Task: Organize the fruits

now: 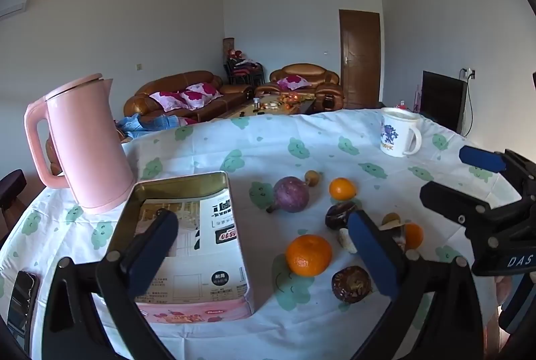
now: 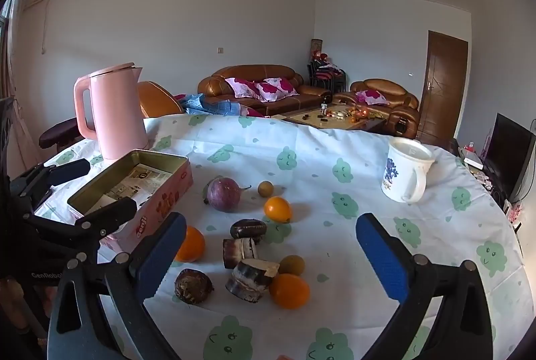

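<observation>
Fruit lies loose on a round table with a cloud-print cloth (image 1: pixel 318 138) (image 2: pixel 335 142): a purple round fruit (image 1: pixel 290 194) (image 2: pixel 223 194), several oranges (image 1: pixel 309 255) (image 2: pixel 277 209) (image 2: pixel 289 290), small brown fruits (image 1: pixel 312 177) (image 2: pixel 265 188), dark brown pieces (image 1: pixel 351 284) (image 2: pixel 193 286) (image 2: pixel 248 228) and cut chunks (image 2: pixel 252 278). An open tin box (image 1: pixel 201 236) (image 2: pixel 134 182) sits left of them. My left gripper (image 1: pixel 264 242) hovers open over the box edge and the near orange. My right gripper (image 2: pixel 271 242) hovers open above the fruit pile. Neither holds anything.
A pink kettle (image 1: pixel 83 145) (image 2: pixel 114 112) stands behind the box. A white mug (image 1: pixel 400 132) (image 2: pixel 407 172) sits at the far right of the table. A dark phone (image 1: pixel 20 299) lies at the near left edge. Sofas and a low table stand beyond.
</observation>
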The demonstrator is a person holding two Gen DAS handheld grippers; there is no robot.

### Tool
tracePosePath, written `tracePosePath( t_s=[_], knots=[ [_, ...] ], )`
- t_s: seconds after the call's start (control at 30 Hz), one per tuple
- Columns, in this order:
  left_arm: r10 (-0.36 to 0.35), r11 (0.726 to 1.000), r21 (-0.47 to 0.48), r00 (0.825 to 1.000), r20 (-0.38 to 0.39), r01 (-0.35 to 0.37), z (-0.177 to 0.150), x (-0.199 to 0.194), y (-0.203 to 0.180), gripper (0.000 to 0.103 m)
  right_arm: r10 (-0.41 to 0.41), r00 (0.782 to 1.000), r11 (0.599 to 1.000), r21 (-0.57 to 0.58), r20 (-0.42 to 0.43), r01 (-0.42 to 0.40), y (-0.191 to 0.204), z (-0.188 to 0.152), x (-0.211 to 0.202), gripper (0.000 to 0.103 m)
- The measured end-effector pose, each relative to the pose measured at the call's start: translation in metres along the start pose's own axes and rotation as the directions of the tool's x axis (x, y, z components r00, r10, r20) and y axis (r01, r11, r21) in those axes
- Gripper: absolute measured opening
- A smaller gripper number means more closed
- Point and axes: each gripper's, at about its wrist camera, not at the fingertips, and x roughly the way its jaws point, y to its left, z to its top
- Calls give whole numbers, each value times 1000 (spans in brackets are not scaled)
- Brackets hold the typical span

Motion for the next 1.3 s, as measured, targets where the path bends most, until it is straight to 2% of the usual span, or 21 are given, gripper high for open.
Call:
tracePosePath(
  t_s=[0.43, 1.3],
  knots=[
    [-10, 1000, -13, 1000, -11, 10, 0, 0, 1, 103, 0, 1000, 1000, 23, -16, 0, -3, -4, -1, 102],
    [16, 1000, -3, 1000, -14, -16, -5, 3, 4, 103, -14, 1000, 999, 45, -14, 14, -7, -8, -1, 102]
  ],
)
